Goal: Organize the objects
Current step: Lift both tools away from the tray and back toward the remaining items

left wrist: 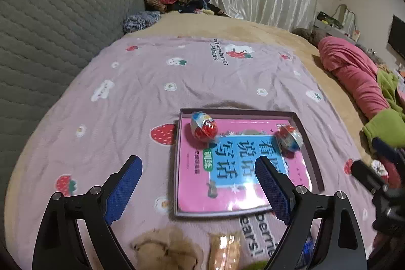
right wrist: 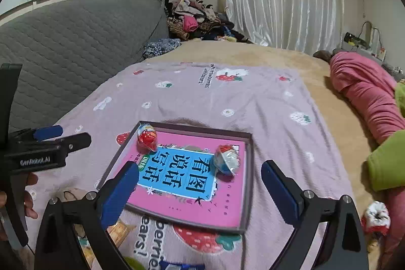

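One tray (right wrist: 249, 168) at frame centre holds one book (right wrist: 182, 184) and two eggs (right wrist: 147, 137) (right wrist: 226, 159); left gripper (left wrist: 198, 190) and right gripper (right wrist: 200, 190) both gape, empty.

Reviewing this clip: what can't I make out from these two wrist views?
- Left wrist view: the tan fuzzy item and wrapped snack are blurred and cut off by the bottom edge.
- Left wrist view: the book has its near right corner hidden behind the left gripper, fingers apart.
- Right wrist view: the box has its near left corner behind the right gripper; items at the bottom edge are unidentifiable.
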Motion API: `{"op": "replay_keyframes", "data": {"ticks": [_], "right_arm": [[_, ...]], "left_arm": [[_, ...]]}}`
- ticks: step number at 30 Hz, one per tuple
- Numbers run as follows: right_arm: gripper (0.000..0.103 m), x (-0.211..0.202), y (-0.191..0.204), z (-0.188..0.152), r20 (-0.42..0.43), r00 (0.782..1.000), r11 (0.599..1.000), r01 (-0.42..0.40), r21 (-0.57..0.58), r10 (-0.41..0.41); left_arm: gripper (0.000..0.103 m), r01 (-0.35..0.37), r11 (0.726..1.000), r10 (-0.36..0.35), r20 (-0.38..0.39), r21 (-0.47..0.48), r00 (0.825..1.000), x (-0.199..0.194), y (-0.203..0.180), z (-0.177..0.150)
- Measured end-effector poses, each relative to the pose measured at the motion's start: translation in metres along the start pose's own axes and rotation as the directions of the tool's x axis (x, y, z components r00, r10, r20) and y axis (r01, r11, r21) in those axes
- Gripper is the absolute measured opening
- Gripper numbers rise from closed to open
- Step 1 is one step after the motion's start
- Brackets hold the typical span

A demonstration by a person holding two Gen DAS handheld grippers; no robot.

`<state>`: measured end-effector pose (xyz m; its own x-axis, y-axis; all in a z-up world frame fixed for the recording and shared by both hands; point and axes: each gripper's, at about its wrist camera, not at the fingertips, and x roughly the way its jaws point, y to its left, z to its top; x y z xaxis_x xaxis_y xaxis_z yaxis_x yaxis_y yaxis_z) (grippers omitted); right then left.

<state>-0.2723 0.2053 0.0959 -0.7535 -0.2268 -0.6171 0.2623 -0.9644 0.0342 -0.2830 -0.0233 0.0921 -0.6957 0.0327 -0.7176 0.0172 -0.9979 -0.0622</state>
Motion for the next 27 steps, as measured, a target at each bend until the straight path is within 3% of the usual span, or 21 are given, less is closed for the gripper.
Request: {"op": "replay_keyframes", "data": {"ticks": [13,27], "right_arm": [[0.099,-0.084,0.018,-0.005,0.023,0.999,0.999,0.032,-0.011,-0.031],[0.099,-0.141,0.037,-0.023,0.047,0.998,0.999,0.039,-0.011,-0.039]], "left_arm": [[0.091,-0.014,0.999,0.013,0.039,0.038,0.999,-0.092,-0.009,-0.035],[0.091,-0.009,0.998,0.004,0.084,0.059,0.996,-0.158,-0.018,-0.068]]}}
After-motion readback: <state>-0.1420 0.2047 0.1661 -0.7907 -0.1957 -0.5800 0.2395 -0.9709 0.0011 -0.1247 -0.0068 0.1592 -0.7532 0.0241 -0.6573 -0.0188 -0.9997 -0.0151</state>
